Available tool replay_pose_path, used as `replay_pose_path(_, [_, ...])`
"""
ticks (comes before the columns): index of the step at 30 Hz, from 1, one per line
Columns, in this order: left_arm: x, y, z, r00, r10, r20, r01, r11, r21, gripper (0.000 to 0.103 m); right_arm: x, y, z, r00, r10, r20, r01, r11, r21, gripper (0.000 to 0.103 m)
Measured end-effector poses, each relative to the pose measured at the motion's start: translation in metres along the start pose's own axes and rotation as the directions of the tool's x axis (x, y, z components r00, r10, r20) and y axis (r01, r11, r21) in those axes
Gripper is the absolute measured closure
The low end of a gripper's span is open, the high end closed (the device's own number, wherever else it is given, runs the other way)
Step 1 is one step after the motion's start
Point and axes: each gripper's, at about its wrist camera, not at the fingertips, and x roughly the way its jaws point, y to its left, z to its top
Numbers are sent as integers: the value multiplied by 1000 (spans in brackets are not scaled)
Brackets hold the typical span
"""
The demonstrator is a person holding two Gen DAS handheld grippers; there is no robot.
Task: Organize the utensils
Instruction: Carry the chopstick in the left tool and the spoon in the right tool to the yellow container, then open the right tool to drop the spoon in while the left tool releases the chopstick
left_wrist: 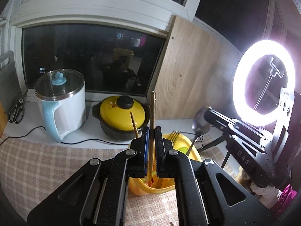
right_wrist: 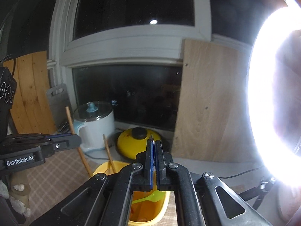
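Left wrist view: our left tongs (left_wrist: 151,131) clamp an upright wooden chopstick (left_wrist: 152,111), its lower end inside the yellow plastic utensil holder (left_wrist: 190,145) on the checked-cloth bench (left_wrist: 37,162); a gold fork (left_wrist: 174,134) stands there too.

Right wrist view: our right tongs (right_wrist: 154,146) grip a thin metal utensil handle (right_wrist: 152,138) above the same holder.

Black left gripper (left_wrist: 151,131) and right gripper (right_wrist: 153,145) carry blue pads, silver screws.
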Motion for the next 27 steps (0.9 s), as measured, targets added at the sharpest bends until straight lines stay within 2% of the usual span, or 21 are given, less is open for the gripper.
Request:
replay_pose_path(8, [13, -4, -14, 999, 9, -40, -8, 1000, 13, 100, 15, 0, -20, 997, 36, -66, -36, 999, 1, 103])
replay_pose_path(19, [12, -9, -22, 998, 30, -46, -28, 999, 33, 100, 22, -3, -34, 990, 61, -129, -60, 998, 15, 103])
replay_pose_path(22, [11, -10, -22, 998, 44, -42, -42, 999, 33, 100, 22, -2, -34, 989, 71, -133, -70, 997, 11, 100])
replay_pose_path(24, [10, -8, -22, 998, 47, -42, -46, 999, 26, 100, 19, -1, -34, 989, 75, -127, -75, 997, 10, 94])
replay_pose_path(25, [9, -7, -22, 998, 52, -42, -51, 998, 23, 100, 18, -1, -33, 990, 74, -122, -73, 997, 10, 86])
replay_pose_path(27, [7, -7, -22, 998, 56, -42, -56, 998, 23, 100, 14, -1, -32, 991, 77, -113, -76, 997, 13, 84])
